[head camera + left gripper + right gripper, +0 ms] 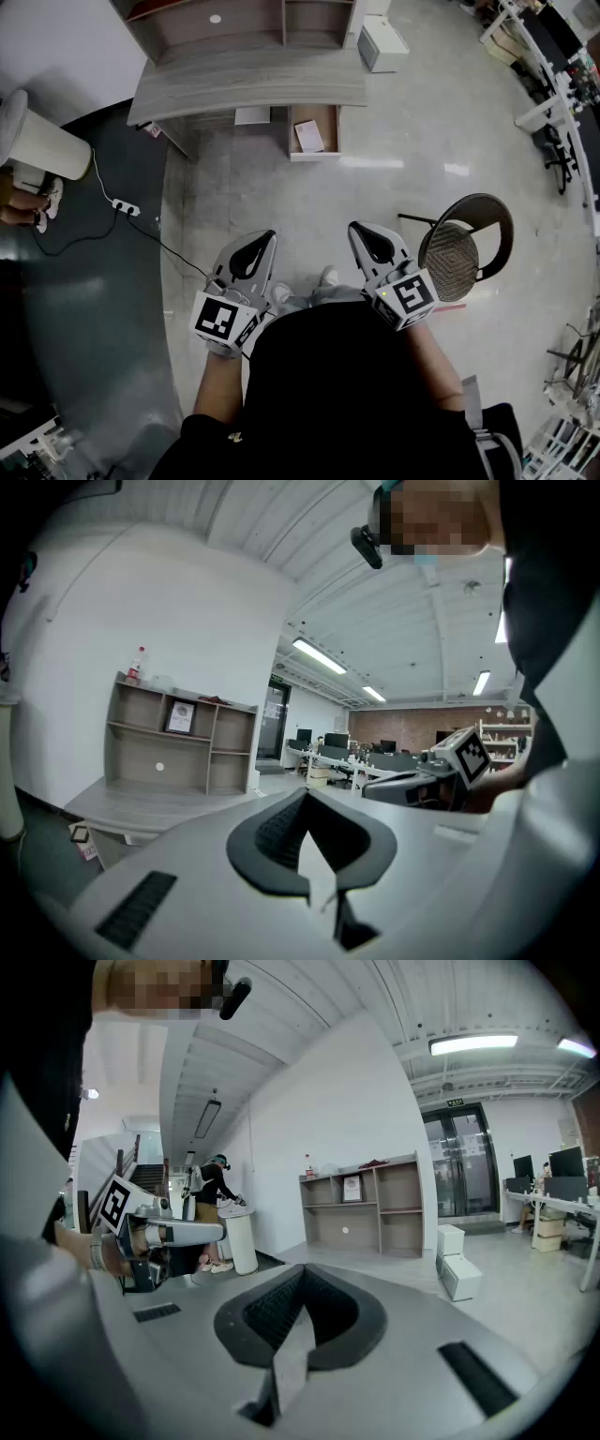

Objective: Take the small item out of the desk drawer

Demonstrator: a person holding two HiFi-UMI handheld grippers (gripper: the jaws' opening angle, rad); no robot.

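Observation:
The grey desk (253,89) stands far ahead of me in the head view, with a shelf unit (234,23) on top of it. Its drawer (315,156) is pulled open over the floor. A small white item (308,137) lies inside. Both grippers are held close to my body, well short of the drawer. The left gripper (268,235) is shut and holds nothing. The right gripper (355,228) is also shut and holds nothing. In the left gripper view the jaws (305,795) meet at a point, as do the jaws (302,1270) in the right gripper view.
A round brown chair (464,246) stands to my right. A power strip (125,207) with a black cable lies on the floor at left, beside a dark mat. A white cylinder bin (42,142) stands far left, a person (214,1194) next to it. White boxes (457,1262) sit beside the desk.

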